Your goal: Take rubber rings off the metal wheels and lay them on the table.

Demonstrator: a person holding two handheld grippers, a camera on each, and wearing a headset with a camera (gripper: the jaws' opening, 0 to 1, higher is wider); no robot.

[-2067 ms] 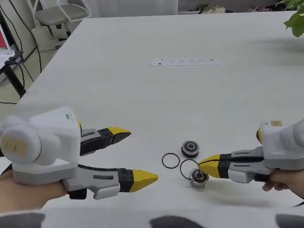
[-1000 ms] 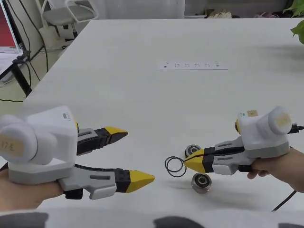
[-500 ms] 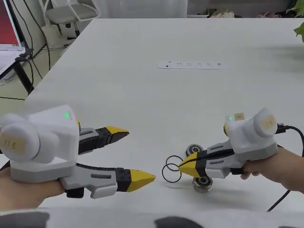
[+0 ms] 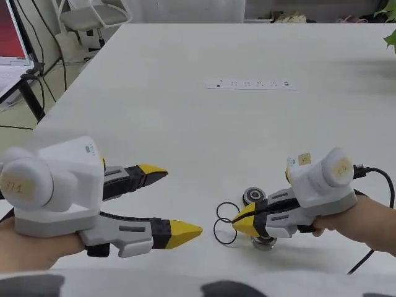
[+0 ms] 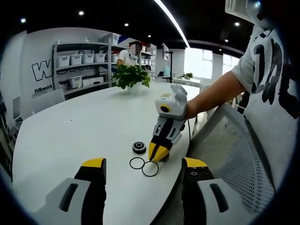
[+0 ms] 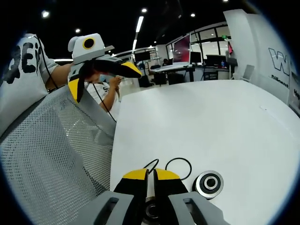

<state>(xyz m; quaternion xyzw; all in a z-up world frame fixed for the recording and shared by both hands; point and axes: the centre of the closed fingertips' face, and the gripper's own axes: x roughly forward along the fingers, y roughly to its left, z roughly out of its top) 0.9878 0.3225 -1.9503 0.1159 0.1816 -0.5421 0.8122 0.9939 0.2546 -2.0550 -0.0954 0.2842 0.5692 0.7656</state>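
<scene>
Head view: near the tabletop's (image 4: pixel 185 93) front edge, one rubber ring (image 4: pixel 217 211) lay flat beside a bare metal wheel (image 4: pixel 253 196). The right gripper (image 4: pixel 238 219), slanted low over a second wheel (image 4: pixel 265 242), appeared to pinch the other ring (image 4: pixel 214 234), so the job looked nearly done. The left gripper (image 4: pixel 184 202) hovered apart, jaws spread.

Left gripper view: both rings lay side by side at the right gripper's tips.

Right gripper view: its jaws were pressed together.

Open office-lab: storage shelves (image 5: pixel 79 65), desk monitors (image 6: pixel 215 60), mesh chair (image 6: pixel 51 154), potted plant (image 5: pixel 131 76).
</scene>
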